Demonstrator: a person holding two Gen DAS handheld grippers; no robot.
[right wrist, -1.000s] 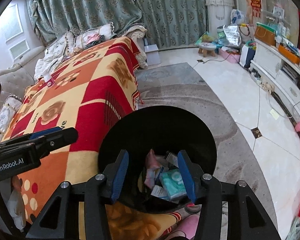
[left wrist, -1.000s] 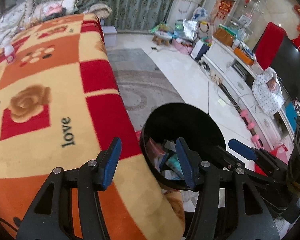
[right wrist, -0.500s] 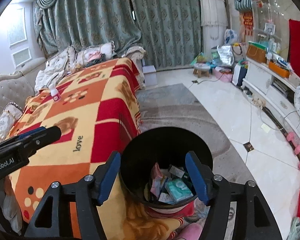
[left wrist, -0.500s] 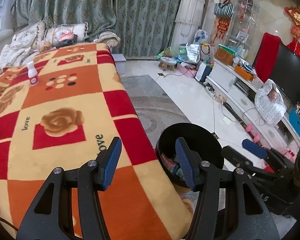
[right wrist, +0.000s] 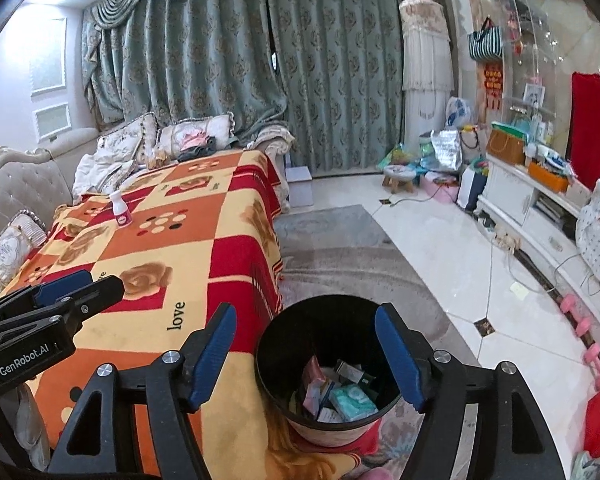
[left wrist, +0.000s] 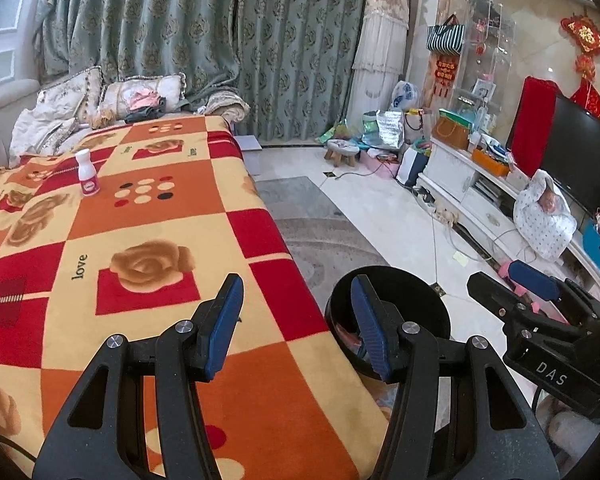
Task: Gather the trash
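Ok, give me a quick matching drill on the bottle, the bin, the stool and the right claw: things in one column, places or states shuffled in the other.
Things:
1. small white bottle
2. black bin
3. little wooden stool
4. right claw

Places or states:
A. on the floor by the curtain
B. on the blanket, far end
C. empty, jaws opening
D. beside the table, holding wrappers

Pairs: 1-B, 2-D, 3-A, 4-C

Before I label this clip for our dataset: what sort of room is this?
Most likely a home living room: a sofa with cushions, a television on a low white cabinet, and floor-length curtains. A blanket-covered table stands beside a black trash bin.
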